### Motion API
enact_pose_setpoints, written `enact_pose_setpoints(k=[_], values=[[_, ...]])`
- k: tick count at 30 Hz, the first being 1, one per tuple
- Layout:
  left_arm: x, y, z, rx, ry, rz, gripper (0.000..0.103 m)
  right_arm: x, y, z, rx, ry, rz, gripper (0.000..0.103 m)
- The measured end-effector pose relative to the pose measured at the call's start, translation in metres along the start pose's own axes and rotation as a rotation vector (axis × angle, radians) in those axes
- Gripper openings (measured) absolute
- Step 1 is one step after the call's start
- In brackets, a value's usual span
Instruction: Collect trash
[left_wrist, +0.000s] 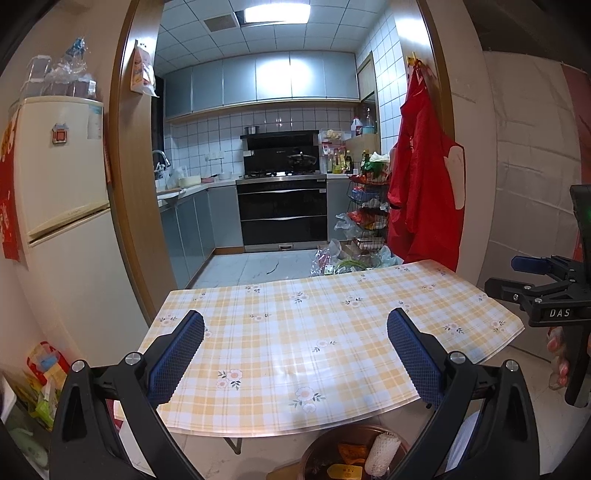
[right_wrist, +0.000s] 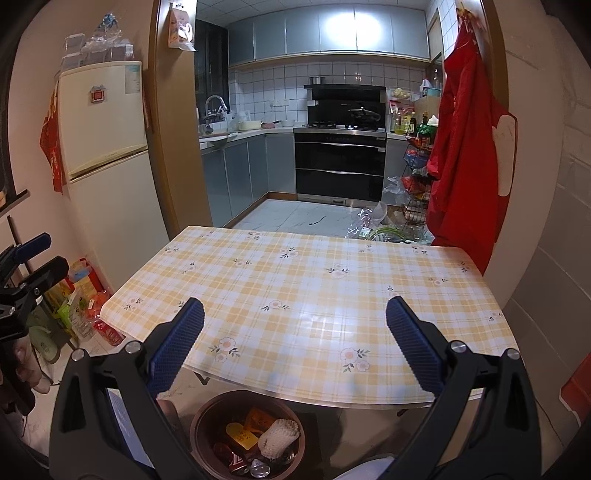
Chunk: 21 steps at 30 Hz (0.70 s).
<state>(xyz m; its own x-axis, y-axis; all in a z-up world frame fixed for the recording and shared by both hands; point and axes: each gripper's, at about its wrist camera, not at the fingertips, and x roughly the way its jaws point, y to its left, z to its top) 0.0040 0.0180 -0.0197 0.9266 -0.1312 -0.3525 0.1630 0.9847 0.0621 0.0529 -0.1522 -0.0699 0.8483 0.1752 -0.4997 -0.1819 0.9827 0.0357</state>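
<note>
The tabletop (right_wrist: 295, 288) carries no trash at all; one brown bin (right_wrist: 201, 417) sits on the floor below its near edge, under and between both tools, nearer the right tool (right_wrist: 294, 325), whose jaws gape wide and empty, as do the left tool's (left_wrist: 295, 332). Inside lie one white foam net (right_wrist: 277, 437), one orange wrapper (right_wrist: 258, 419), one yellow tag (right_wrist: 242, 435), at least two cans (right_wrist: 258, 469)

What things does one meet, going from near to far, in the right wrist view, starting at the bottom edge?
Trash bin with wrappers and cans → table with checked cloth → bags on the kitchen floor → black oven → upper cabinets.
</note>
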Motion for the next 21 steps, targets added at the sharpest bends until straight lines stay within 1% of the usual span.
enact_pose_setpoints(k=[21], values=[[-0.0008, -0.0005, 0.0011, 0.004, 0.0, 0.015, 0.097, -0.0025, 0.0009, -0.0011, 0.006, -0.003, -0.007, 0.097]])
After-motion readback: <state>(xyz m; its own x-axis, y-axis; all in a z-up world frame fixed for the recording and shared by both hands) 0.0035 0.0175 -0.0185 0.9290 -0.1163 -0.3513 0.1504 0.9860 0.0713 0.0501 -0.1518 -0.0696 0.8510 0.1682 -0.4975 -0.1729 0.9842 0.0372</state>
